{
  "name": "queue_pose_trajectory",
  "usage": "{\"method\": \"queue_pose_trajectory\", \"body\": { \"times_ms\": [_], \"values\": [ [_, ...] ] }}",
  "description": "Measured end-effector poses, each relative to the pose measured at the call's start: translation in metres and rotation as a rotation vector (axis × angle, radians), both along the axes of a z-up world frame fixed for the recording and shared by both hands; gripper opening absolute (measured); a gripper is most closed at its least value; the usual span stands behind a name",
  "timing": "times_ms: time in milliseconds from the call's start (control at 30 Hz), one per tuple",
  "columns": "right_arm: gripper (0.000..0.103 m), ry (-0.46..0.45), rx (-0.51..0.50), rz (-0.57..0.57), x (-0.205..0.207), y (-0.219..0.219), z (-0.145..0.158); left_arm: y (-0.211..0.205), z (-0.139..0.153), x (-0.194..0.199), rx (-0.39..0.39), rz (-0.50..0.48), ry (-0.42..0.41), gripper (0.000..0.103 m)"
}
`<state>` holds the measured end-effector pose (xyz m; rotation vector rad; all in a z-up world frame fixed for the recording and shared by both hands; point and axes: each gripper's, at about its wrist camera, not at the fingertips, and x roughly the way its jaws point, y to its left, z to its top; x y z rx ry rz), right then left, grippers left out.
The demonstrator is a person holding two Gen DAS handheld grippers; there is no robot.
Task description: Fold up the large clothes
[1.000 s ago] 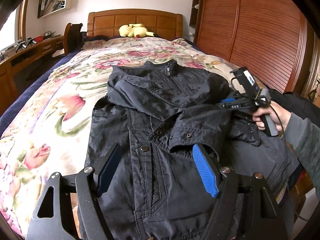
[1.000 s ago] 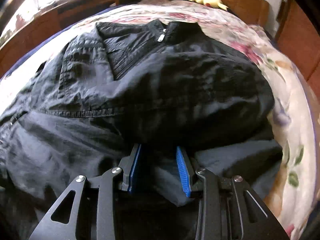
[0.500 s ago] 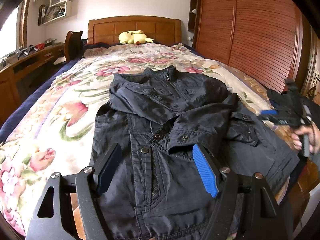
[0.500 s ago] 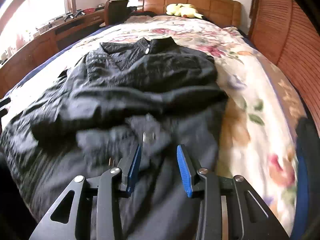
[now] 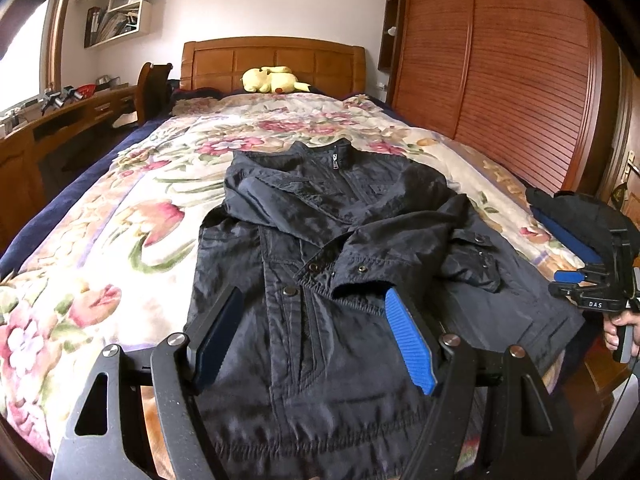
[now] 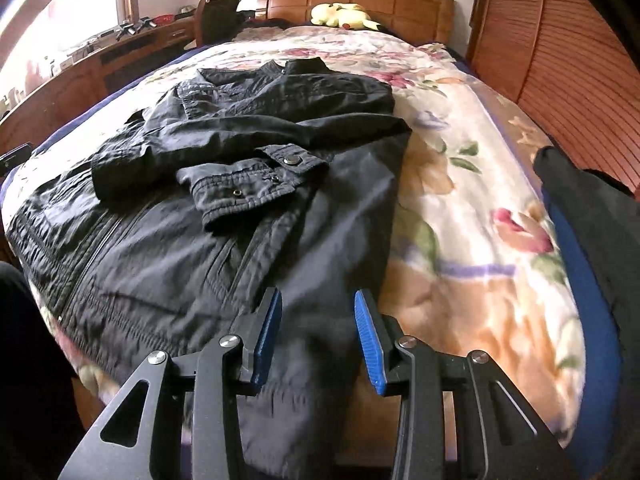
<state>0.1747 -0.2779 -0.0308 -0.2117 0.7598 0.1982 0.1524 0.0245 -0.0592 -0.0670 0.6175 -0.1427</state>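
Observation:
A black jacket (image 5: pixel 340 240) lies front-up on the floral bedspread (image 5: pixel 120 240), collar toward the headboard. Both sleeves are folded across its chest, and a snap-button cuff (image 6: pixel 260 184) rests on top. My left gripper (image 5: pixel 314 294) hovers open over the lower front, with nothing between its blue pads. My right gripper (image 6: pixel 318 296) hangs above the jacket's near right hem corner; its jaws stand apart and hold no cloth. In the left wrist view it shows at the right edge (image 5: pixel 570 278), held by a hand (image 5: pixel 618 328).
A yellow plush toy (image 5: pixel 272 79) lies by the wooden headboard (image 5: pixel 276 60). Slatted wardrobe doors (image 5: pixel 500 80) run along the right. A desk (image 5: pixel 60 120) and a chair stand on the left. Dark cloth (image 6: pixel 588 208) sits at the bed's right edge.
My right gripper has drawn back from the folded sleeve to the bed's near right corner, leaving the sleeve lying across the chest. The left gripper has pulled back slightly.

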Motion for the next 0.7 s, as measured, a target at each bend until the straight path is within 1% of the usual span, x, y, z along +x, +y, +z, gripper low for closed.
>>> {"method": "queue_pose_trajectory", "body": {
  "times_ms": [67,133,200,300,467,567,700],
  "values": [
    [0.040,-0.003,-0.002,0.001,-0.006,-0.001,0.003,0.003,-0.001,-0.006,0.014,0.015,0.000,0.075],
    [0.049,-0.005,-0.007,0.003,-0.010,-0.001,0.003,0.009,-0.006,-0.010,0.002,0.028,0.021,0.075],
    [0.052,-0.005,-0.013,0.002,-0.013,-0.001,0.001,0.014,-0.011,-0.013,-0.001,0.036,0.037,0.075],
    [0.053,-0.008,-0.014,-0.010,-0.014,-0.002,-0.003,0.025,-0.019,-0.017,0.022,0.058,0.059,0.075],
    [0.053,0.008,-0.020,-0.041,-0.008,-0.005,-0.014,0.048,-0.035,-0.022,0.033,0.098,0.098,0.075],
    [0.054,0.016,-0.015,-0.057,-0.003,-0.007,-0.020,0.058,-0.047,-0.025,0.029,0.114,0.126,0.075],
    [0.057,0.014,-0.003,-0.077,0.000,-0.011,-0.023,0.068,-0.059,-0.029,0.005,0.114,0.158,0.075]
  ]
}}
